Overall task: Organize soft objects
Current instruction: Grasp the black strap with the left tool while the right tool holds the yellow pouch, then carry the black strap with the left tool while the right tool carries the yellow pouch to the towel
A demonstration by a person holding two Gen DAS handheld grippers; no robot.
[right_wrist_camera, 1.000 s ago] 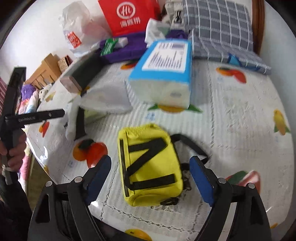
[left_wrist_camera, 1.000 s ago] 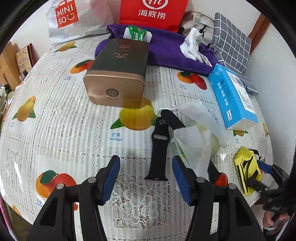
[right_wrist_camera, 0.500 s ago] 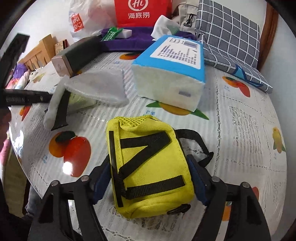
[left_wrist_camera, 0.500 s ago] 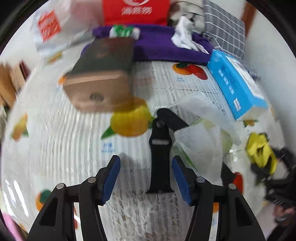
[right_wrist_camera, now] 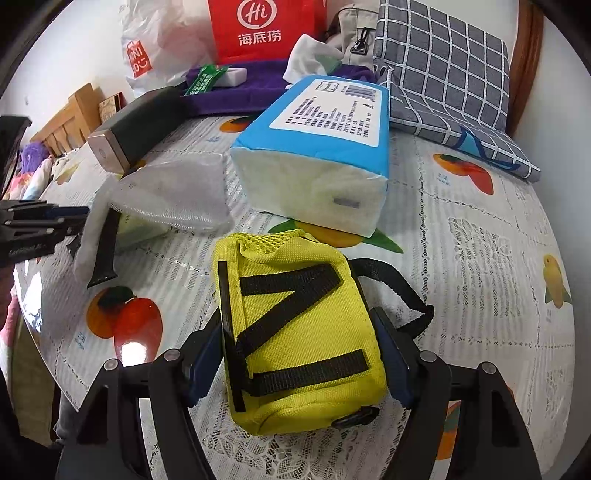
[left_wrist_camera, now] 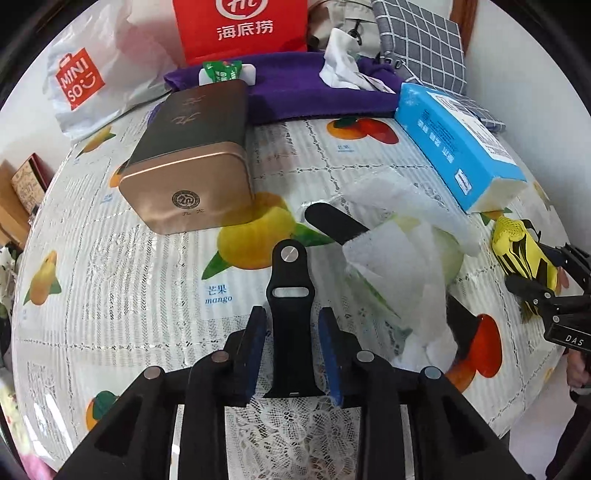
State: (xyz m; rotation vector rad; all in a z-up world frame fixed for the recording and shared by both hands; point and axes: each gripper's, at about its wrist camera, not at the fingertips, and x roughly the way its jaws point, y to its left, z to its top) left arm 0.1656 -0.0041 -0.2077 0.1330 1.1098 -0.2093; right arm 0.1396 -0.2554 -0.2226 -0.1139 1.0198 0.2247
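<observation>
A black silicone watch strap (left_wrist_camera: 290, 314) lies flat on the fruit-print tablecloth (left_wrist_camera: 110, 295). My left gripper (left_wrist_camera: 291, 321) straddles it, its blue pads close on both sides with small gaps still showing. A second black strap piece (left_wrist_camera: 334, 223) lies partly under a white foam sheet (left_wrist_camera: 402, 251). In the right wrist view my right gripper (right_wrist_camera: 301, 332) is shut on a yellow pouch (right_wrist_camera: 295, 332) with black straps. The pouch also shows in the left wrist view (left_wrist_camera: 524, 254) at the far right. The strap shows in the right wrist view (right_wrist_camera: 105, 254) at the left.
A gold-and-dark tin (left_wrist_camera: 192, 158), a blue tissue pack (left_wrist_camera: 454, 136), a purple towel (left_wrist_camera: 314, 88), a grey checked cushion (left_wrist_camera: 421, 40), a red bag (left_wrist_camera: 240, 26) and a white Miniso bag (left_wrist_camera: 85, 81) sit toward the back. The table edge runs near both grippers.
My left gripper moved forward over the black strap and its jaws narrowed around it. My right gripper closed onto the yellow pouch.
</observation>
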